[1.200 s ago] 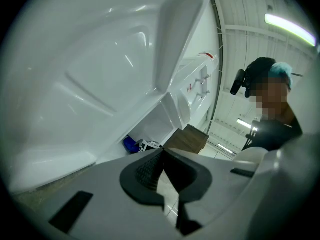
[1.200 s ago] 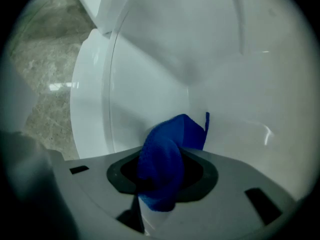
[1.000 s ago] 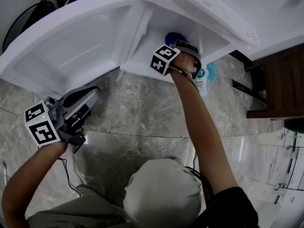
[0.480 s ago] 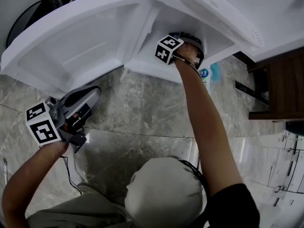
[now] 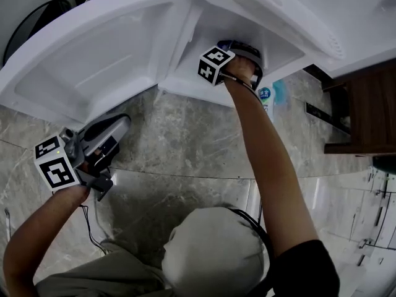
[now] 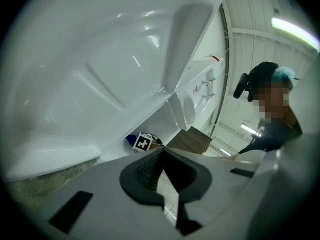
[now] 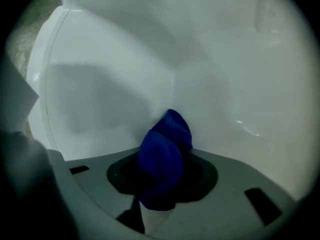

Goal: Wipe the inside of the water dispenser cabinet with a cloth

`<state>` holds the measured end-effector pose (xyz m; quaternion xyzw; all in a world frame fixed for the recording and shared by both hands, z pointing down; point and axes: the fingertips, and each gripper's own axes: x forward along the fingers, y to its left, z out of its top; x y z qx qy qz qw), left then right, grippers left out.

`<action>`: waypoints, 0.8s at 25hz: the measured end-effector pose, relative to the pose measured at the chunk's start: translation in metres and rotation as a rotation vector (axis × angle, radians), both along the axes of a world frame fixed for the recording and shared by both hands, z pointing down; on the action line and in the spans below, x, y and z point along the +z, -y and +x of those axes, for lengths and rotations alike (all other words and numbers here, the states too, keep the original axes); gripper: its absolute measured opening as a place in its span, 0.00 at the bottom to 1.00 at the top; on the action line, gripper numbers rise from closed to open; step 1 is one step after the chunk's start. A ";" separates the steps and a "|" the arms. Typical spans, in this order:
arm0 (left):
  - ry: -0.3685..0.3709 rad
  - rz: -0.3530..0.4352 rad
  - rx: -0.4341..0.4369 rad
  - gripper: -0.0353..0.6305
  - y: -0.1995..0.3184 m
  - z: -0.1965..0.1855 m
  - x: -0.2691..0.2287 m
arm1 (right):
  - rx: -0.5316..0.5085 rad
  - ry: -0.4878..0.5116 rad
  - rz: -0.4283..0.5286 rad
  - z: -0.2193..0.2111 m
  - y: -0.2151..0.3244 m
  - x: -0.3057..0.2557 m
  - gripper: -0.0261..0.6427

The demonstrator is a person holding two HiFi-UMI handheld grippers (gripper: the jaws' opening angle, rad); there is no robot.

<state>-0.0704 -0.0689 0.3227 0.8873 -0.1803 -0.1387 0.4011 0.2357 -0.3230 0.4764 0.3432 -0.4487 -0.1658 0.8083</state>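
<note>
Water dispenser cabinet (image 5: 185, 73) stood with its door (image 5: 105, 60) swung open. Right gripper (image 7: 160, 186) reached inside the white compartment, jaws clamped on the blue cloth (image 7: 162, 151). The cloth's bunched tip pressed against the corner where two inner walls (image 7: 110, 84) met. Nothing else was seen in the compartment. Left gripper (image 6: 162, 171) was held low over the marble floor (image 5: 185, 141), outside the cabinet, jaws drawn together with nothing between them. A bottle (image 5: 265, 99) stood on the floor just beside the cabinet.

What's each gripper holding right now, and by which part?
The right gripper is shut on the blue cloth, pinching one bunched end. The left gripper is shut with nothing between its jaws.
</note>
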 end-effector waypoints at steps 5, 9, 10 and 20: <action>0.006 0.004 -0.004 0.06 0.000 -0.001 -0.001 | 0.038 0.035 0.038 0.002 0.016 -0.005 0.22; 0.001 0.003 -0.004 0.06 0.000 -0.002 -0.001 | 0.000 0.050 0.047 -0.004 0.003 -0.004 0.22; 0.001 0.002 -0.002 0.06 0.000 -0.001 -0.001 | 0.001 0.063 0.047 -0.007 -0.001 -0.004 0.22; -0.003 -0.017 0.010 0.06 0.001 0.005 0.004 | 0.071 0.087 0.134 -0.001 0.015 -0.006 0.22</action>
